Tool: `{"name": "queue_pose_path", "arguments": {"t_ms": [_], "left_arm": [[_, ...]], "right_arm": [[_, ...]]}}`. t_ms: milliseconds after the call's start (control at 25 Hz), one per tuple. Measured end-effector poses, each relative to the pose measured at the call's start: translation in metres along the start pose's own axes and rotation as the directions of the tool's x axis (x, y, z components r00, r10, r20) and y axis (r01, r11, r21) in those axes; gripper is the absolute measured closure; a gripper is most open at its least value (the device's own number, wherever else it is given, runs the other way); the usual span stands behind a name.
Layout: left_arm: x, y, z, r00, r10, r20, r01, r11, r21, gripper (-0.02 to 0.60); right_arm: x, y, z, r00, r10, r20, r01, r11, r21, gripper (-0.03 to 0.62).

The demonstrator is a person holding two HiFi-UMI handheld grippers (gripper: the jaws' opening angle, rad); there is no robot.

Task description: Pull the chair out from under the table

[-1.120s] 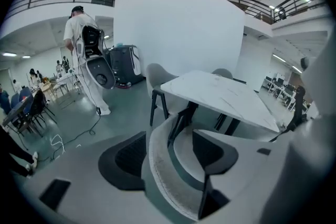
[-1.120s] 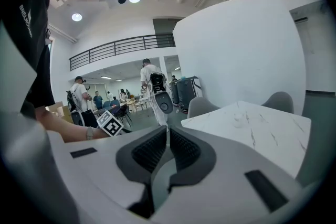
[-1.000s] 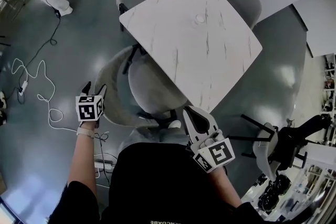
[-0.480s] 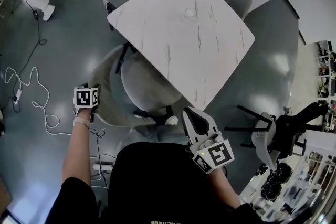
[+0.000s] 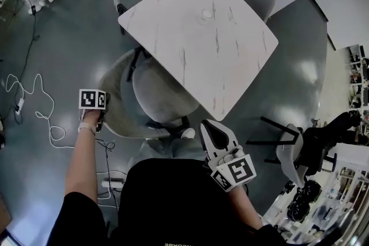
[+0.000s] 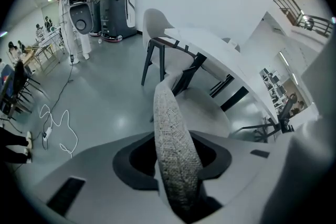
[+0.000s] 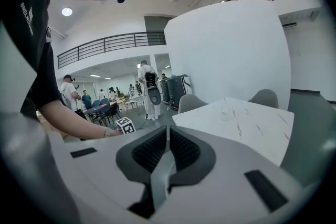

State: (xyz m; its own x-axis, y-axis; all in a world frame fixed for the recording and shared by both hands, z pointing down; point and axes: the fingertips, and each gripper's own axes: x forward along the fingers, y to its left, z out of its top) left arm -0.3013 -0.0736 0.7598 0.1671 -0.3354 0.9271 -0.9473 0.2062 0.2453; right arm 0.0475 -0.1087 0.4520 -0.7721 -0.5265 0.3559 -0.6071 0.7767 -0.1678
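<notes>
— Where was the chair [image 5: 157,94]?
— Tucked under the near-left edge of the table [image 5: 196,26], seat partly beneath the top.
— And the 2 grippers?
— The left gripper [image 5: 94,106] had just been closing its jaws and clamped the chair's backrest rim. The right gripper [image 5: 213,134] hung by the table's near corner, clenched on nothing.

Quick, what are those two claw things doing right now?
The left gripper has just been closing and now grips the chair backrest by its rim.
The right gripper is shut, holding nothing.
</notes>
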Motion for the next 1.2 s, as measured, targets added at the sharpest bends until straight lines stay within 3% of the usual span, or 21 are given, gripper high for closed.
{"name": "queue_pose_path", "arguments": {"t_ms": [360, 600, 960, 1200], "left_arm": [[-0.008, 0.005, -0.013, 0.998, 0.061, 0.028, -0.06, 0.997, -0.04, 0.463], [-0.02, 0.018, -0.038, 0.995, 0.084, 0.055, -0.076, 0.989, -0.13, 0.465], [-0.042, 0.048, -0.086, 0.985, 0.141, 0.103, -0.102, 0.943, -0.318, 0.465], [-0.056, 0.069, -0.121, 0.975, 0.189, 0.114, -0.133, 0.914, -0.385, 0.465]], "right_arm": [[0.002, 0.009, 0.001, 0.997, 0.07, -0.006, -0.07, 0.997, -0.006, 0.579], [0.009, 0.022, 0.002, 0.989, 0.15, -0.014, -0.15, 0.989, -0.011, 0.579], [0.015, 0.041, -0.004, 0.97, 0.238, -0.042, -0.24, 0.97, -0.032, 0.579], [0.021, 0.05, -0.003, 0.96, 0.276, -0.046, -0.278, 0.96, -0.04, 0.579]]}}
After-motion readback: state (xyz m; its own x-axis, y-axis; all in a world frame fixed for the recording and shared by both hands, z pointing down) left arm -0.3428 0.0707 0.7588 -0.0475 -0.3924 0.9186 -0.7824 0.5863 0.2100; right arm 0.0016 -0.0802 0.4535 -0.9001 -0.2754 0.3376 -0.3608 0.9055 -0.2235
